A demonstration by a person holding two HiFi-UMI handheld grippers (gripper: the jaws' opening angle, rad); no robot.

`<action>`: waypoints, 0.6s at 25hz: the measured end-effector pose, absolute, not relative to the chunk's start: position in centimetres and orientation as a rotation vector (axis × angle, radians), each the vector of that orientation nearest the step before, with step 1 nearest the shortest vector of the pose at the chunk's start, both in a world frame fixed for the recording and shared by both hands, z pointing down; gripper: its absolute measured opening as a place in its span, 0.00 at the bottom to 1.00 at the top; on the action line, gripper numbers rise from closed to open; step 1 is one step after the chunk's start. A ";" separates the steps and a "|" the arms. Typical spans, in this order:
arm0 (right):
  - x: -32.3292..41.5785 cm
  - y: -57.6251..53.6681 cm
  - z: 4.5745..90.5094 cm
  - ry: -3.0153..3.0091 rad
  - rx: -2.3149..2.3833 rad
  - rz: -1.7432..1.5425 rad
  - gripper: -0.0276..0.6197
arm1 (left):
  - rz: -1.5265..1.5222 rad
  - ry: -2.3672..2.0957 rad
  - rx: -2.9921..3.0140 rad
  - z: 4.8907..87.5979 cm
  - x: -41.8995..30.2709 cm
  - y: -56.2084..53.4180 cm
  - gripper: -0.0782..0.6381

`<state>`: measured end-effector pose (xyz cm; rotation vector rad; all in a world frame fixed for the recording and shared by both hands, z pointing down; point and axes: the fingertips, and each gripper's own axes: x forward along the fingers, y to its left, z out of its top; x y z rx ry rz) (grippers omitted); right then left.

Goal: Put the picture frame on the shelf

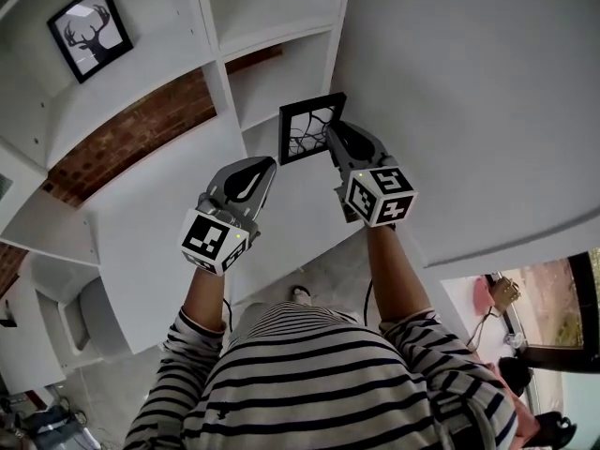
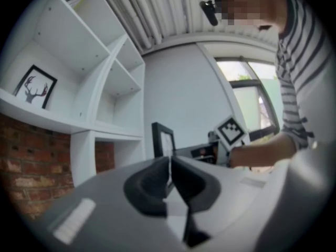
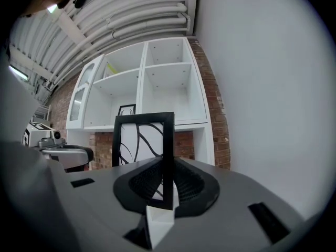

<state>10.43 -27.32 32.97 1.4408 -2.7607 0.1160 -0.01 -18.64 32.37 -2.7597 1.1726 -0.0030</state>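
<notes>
A black picture frame (image 1: 311,127) with a white print of curved black lines stands upright in my right gripper (image 1: 335,145), which is shut on the frame's right edge (image 3: 168,161). The frame is held in the air in front of the white shelf unit (image 1: 225,82), level with its lower cubbies. My left gripper (image 1: 257,174) hangs just left of the frame, its jaws (image 2: 169,173) pressed together with nothing between them. From the left gripper view the frame (image 2: 163,139) shows edge-on beside the right gripper's marker cube (image 2: 231,131).
A second framed picture, a deer head (image 1: 91,31), stands in a cubby at the upper left (image 2: 34,86). Red brick wall (image 1: 131,134) shows below the cubbies. A plain white wall (image 1: 469,92) runs along the right. A window (image 2: 252,98) lies behind the person.
</notes>
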 end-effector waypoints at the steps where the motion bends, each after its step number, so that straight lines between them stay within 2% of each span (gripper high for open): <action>1: 10.4 -28.2 33.2 -2.762 1.432 0.111 0.14 | -0.005 1.188 -2.759 32.6 0.0 -19.1 0.13; 15: 7.1 -39.2 36.2 -2.774 1.384 0.073 0.14 | -0.061 1.233 -2.790 35.5 -0.8 -25.7 0.13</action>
